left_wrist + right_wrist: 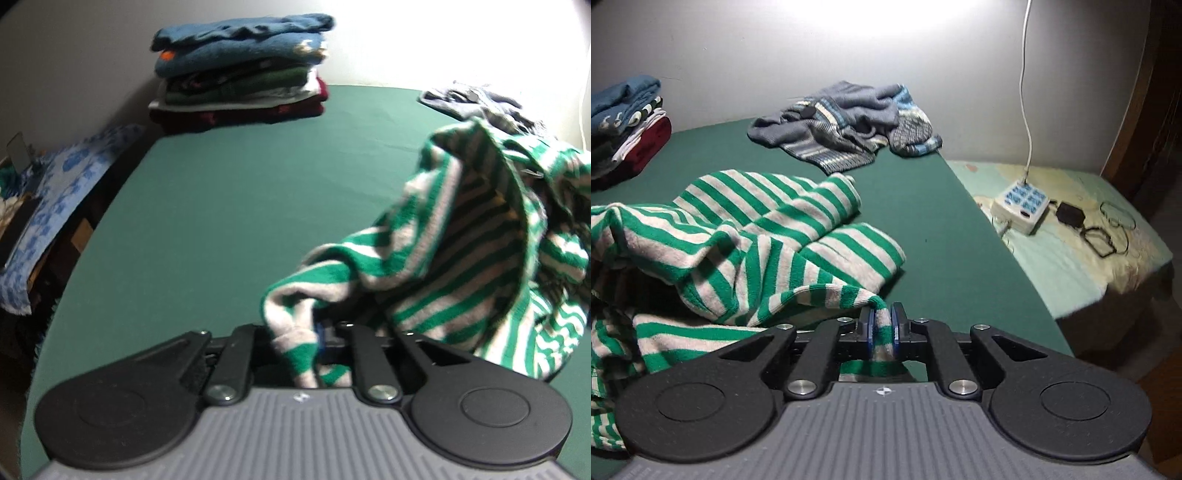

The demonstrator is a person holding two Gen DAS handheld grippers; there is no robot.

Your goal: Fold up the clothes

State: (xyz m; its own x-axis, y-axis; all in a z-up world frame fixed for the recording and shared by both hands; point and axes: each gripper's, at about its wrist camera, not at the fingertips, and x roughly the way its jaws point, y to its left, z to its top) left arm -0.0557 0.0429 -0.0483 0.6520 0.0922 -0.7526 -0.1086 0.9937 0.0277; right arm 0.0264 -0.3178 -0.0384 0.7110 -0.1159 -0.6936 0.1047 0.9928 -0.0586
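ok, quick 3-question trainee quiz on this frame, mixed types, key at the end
1. True or false: the right gripper is shut on the striped top.
2. Which garment lies unfolded by the wall? A) grey-blue sweater B) red sweater C) black jacket
3. Fill in: the folded stack has a ____ item on top.

Key: 1 true; 2 A; 3 blue. The left gripper also has striped cloth between its fingers.

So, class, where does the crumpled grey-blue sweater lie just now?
In the right wrist view the grey-blue sweater lies at the far edge of the green table, by the wall, beyond the striped garment.
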